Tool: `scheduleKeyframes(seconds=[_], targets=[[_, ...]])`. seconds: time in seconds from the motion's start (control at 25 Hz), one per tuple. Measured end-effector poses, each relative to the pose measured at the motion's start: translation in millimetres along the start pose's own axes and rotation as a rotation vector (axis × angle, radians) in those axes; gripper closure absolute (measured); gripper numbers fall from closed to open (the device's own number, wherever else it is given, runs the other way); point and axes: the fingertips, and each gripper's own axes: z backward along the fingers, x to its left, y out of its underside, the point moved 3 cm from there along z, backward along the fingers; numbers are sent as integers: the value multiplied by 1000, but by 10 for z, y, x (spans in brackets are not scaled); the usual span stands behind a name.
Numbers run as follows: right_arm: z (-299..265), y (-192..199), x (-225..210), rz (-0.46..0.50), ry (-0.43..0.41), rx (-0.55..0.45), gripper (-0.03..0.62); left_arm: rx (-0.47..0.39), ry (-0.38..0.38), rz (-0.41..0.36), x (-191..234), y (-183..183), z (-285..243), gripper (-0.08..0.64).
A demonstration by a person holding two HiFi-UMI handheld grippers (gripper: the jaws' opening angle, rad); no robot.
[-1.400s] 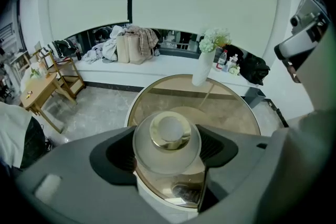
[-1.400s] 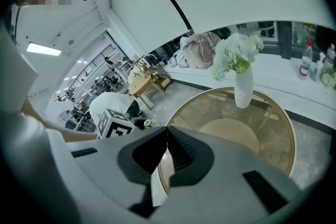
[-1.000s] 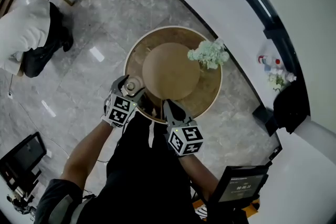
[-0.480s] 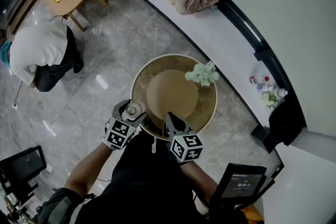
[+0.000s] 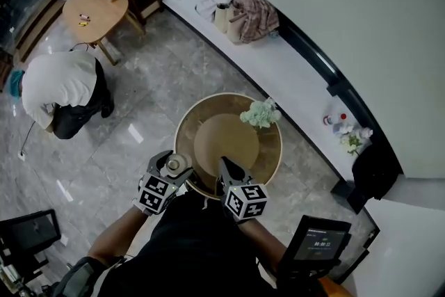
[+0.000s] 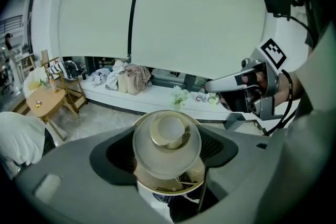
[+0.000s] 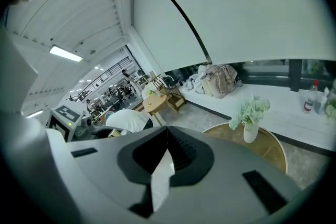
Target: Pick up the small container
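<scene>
Left fingers (image 6: 113, 157) are clamped on the container (image 6: 167, 139), one dark ribbed pad on each side of it, so your left gripper (image 6: 166, 165) has the grasp. Container: small and round, frosted translucent wall, gold ring on top, pale dome inside the ring. It looks smooth and hard, likely glass, and I'd guess it slips if you ease the squeeze. Right fingers (image 7: 191, 157) are together and hold nothing of the task. A white strip (image 7: 161, 178) sits in their seam; paper or pad edge, can't tell. Your right gripper (image 7: 167, 139) hangs just beside the left one, on your side of the counter (image 5: 270, 149). Progress: grasp made, and I'd call the pick nearly or fully done. In the head view the container is at the counter's near-left rim, and no view shows whether its base is clear of the top. What's left, if anything, is to raise it clear and keep it level. Counter: round, tan matte top, raised centre disc, thin pale rim. Flowers (image 5: 261, 113), pale green and fluffy, stand at its far right, well apart from the container. Floor (image 5: 153, 101): grey veined stone, glossy.
</scene>
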Motion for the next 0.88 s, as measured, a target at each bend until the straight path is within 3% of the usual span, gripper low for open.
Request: scheduleKeyframes(seconds=[0.16,0.52,0.88], targets=[[96,-119,70,14,-8,-32,586,-43,-2,-12,-117,-130,205,222],[239,-393,222,61,-30,-102,586,-72,9,43,-270,-304,519,222],[273,-290,214,39,-37,-91,586,-67,28,54,-386,-243,547,222]])
